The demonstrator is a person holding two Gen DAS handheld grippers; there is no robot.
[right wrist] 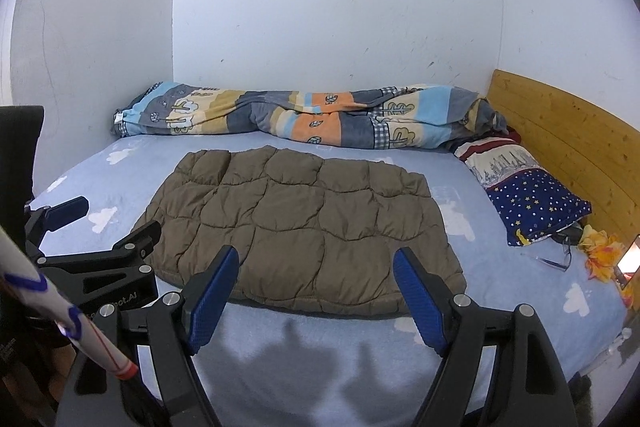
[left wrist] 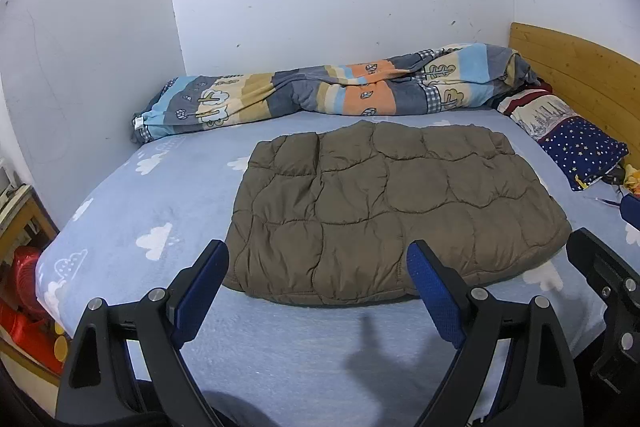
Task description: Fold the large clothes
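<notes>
Right wrist view shows the brown quilted jacket (right wrist: 304, 227) folded flat mid-bed, both tongs, left (left wrist: 316, 287) and right (right wrist: 316, 291), gaping empty just short of its near hem; pinch both near corners evenly before folding again.

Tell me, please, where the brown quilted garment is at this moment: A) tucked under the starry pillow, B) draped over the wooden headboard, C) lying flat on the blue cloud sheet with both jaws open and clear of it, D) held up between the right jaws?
C: the brown quilted garment lies flat on the blue cloud sheet, and neither gripper's open jaws touch it.
</notes>
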